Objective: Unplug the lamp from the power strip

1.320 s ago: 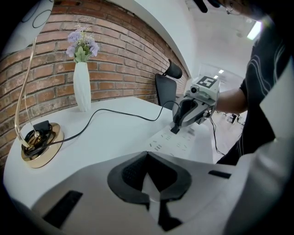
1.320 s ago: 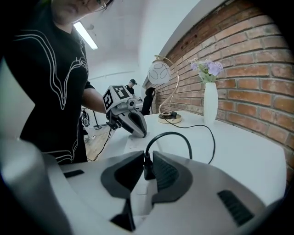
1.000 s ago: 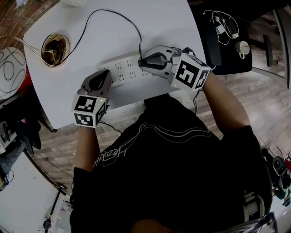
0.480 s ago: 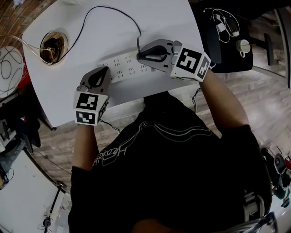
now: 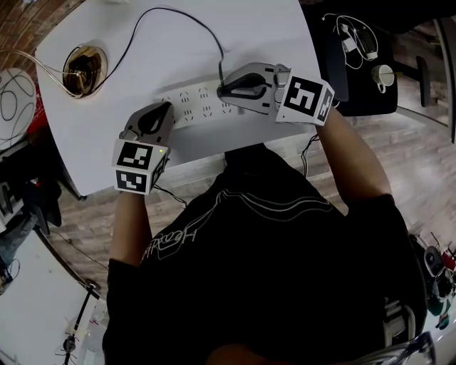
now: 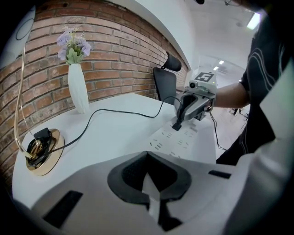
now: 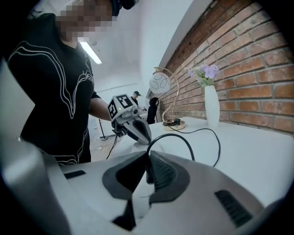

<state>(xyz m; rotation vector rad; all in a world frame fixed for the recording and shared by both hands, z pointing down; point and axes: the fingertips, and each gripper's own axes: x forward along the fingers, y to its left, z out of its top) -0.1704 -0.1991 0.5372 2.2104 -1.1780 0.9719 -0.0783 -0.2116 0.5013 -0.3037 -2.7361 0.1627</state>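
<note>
A white power strip (image 5: 194, 104) lies across the white table (image 5: 256, 36). My left gripper (image 5: 167, 110) is shut and empty, its tips down on the strip's left end; in its own view the left gripper (image 6: 150, 195) has its jaws meeting. My right gripper (image 5: 223, 90) is shut on the lamp's black plug (image 6: 177, 125), which stands at the strip's right part (image 6: 179, 137). I cannot tell whether its prongs are in the socket. The black cord (image 5: 174, 18) loops back to the gold lamp base (image 5: 84, 69). In its own view the right gripper (image 7: 148, 170) clamps the plug, with the cord (image 7: 183, 136) arching out.
A white vase with purple flowers (image 6: 77, 87) stands by the brick wall. A black office chair (image 5: 356, 64) stands beyond the table's right edge. The table's front edge runs just behind both grippers, against the person's body.
My right gripper has shifted slightly away from the body and turned a little, still on the plug. The left gripper has stayed on the strip's end.
</note>
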